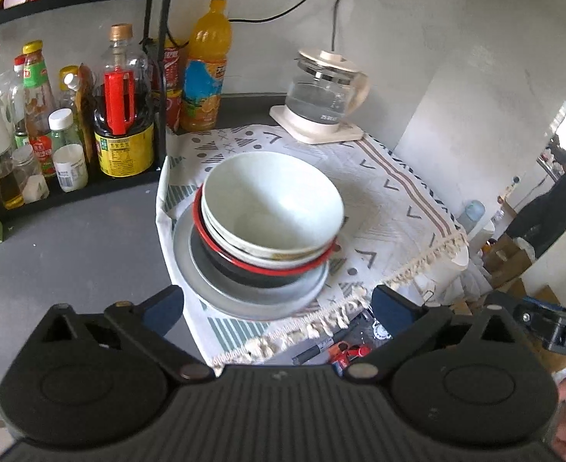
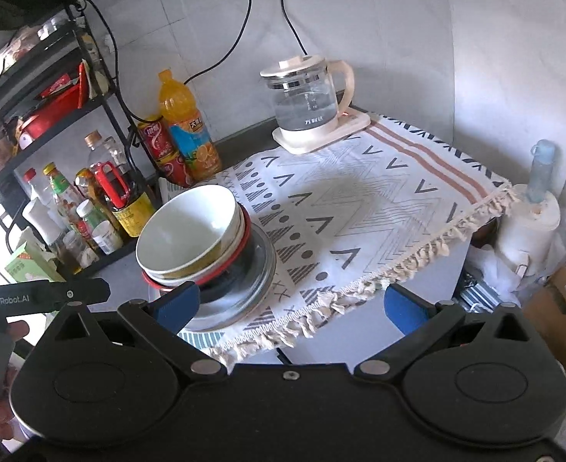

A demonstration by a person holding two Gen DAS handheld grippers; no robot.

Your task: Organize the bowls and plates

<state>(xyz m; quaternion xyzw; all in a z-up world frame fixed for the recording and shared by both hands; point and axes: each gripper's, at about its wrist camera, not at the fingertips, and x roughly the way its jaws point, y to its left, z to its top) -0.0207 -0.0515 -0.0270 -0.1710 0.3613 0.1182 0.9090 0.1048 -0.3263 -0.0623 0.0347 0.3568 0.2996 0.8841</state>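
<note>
The dishes stood in one stack on the patterned cloth (image 2: 360, 208) at the left end of the counter (image 1: 71, 238), just beside the rack of bottles (image 1: 121, 115). At the bottom lay a grey plate (image 1: 202, 281); on it sat a black bowl with a red rim (image 1: 244, 273), and nested in that were two white bowls, the top bowl (image 1: 271, 200) empty and tilted slightly toward the rack. The stack looked a little off-centre on the plate but settled, with nothing else loose on the cloth except a kettle (image 2: 309, 107) on its base at the far edge, well apart from the dishes. The left gripper (image 1: 279, 308) hung near the front of the stack with its jaws spread wide and nothing between them; the right gripper (image 2: 294, 304) was likewise fully apart and empty, its left finger (image 2: 178, 304) near the plate's rim in that view but not plainly touching it. Judged from this, the organizing seemed essentially done: every plate and bowl in sight was gathered into the one pile, and both grippers were free of it. What might remain was only straightening the top bowls, if that was wanted at all.
</note>
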